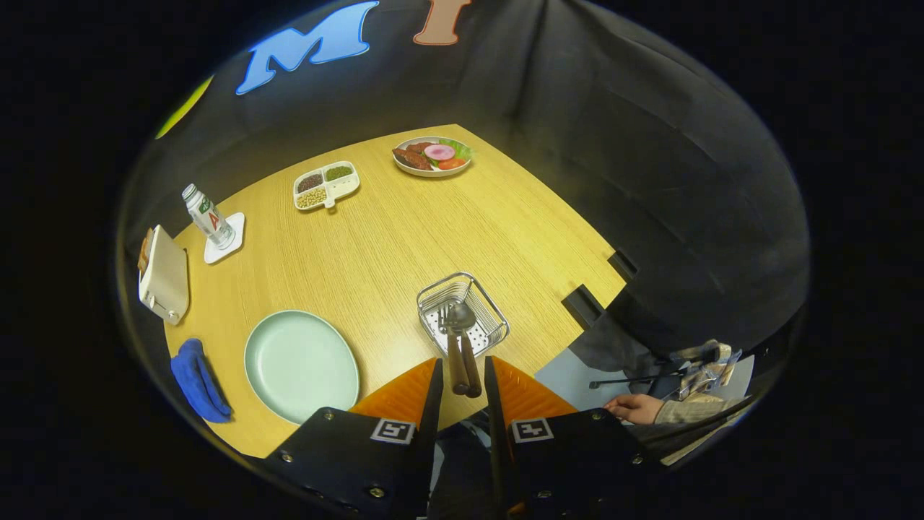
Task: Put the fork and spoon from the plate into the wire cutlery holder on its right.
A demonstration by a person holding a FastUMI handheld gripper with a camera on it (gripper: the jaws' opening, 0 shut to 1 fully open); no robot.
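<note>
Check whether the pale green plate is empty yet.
Empty: the round pale green plate is bare; fork and spoon rest in the wire cutlery holder.

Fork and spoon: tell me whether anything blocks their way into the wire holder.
Nothing visible does. The tool grips the fork and spoon by their handles, and their heads already hang inside the wire holder, just ahead of the fingers.

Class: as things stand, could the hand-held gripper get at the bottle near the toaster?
Probably yes: the hand-held gripper is shut on the fork and spoon over the holder; bare table leads to the bottle.
</note>
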